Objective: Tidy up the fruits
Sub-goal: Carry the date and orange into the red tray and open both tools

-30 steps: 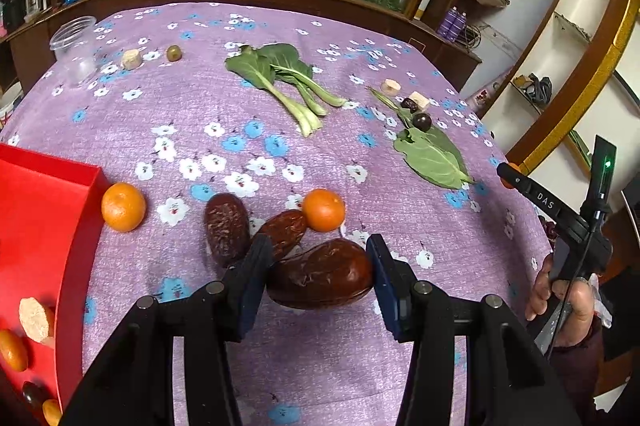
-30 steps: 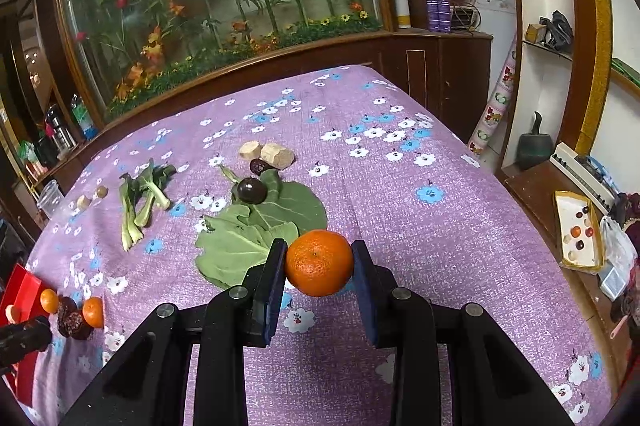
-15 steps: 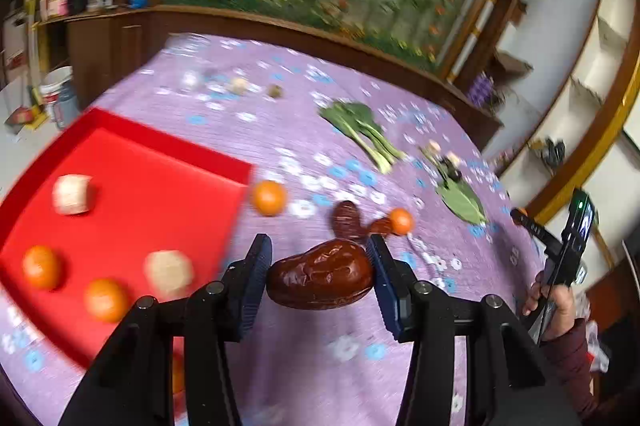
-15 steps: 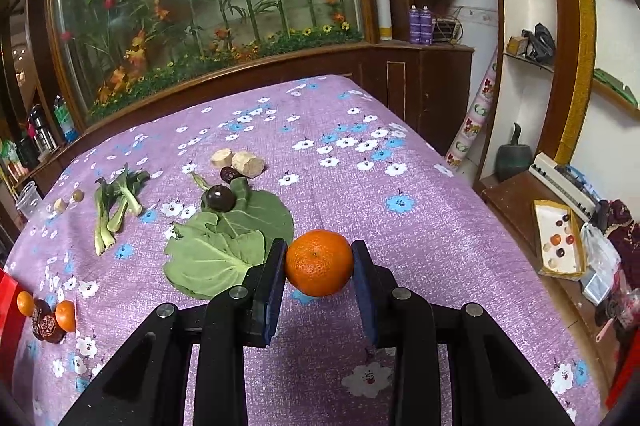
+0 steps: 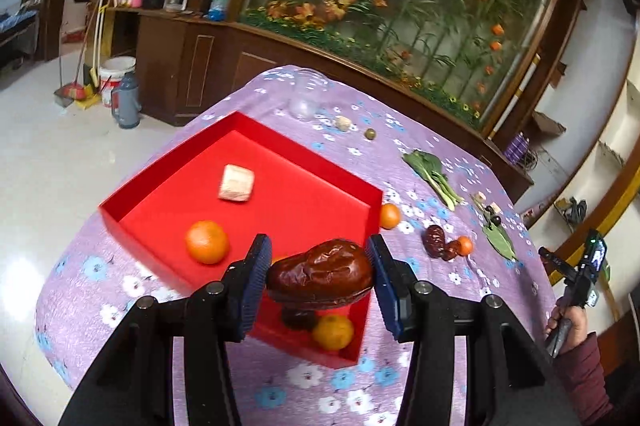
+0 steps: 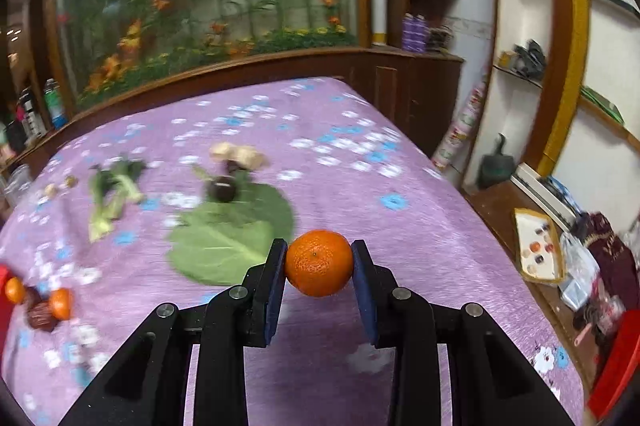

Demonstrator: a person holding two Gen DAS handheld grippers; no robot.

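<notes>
My left gripper [image 5: 318,276] is shut on a big wrinkled dark red date [image 5: 320,277], held above the near corner of a red tray [image 5: 168,170]. In the tray lie an orange [image 5: 207,241], a pale cut chunk [image 5: 236,183], another orange [image 5: 333,331] and a dark fruit partly hidden under the date. My right gripper [image 6: 319,263] is shut on an orange [image 6: 319,263] above the purple flowered cloth [image 6: 420,226]. Two dates [image 5: 437,241] and two oranges [image 5: 389,215] lie on the cloth right of the tray.
Bok choy [image 5: 434,172], a large green leaf [image 6: 236,230] with a dark round fruit [image 6: 222,188], pale ginger-like pieces [image 6: 238,153] and a clear plastic cup [image 5: 306,98] lie on the cloth. A person's hand holds the other gripper [image 5: 580,278] at the right. Table edges drop off left and right.
My left gripper has swung left with the date, from above the loose fruit on the cloth to over the red tray. The right gripper, still holding its orange, has shifted only slightly.
</notes>
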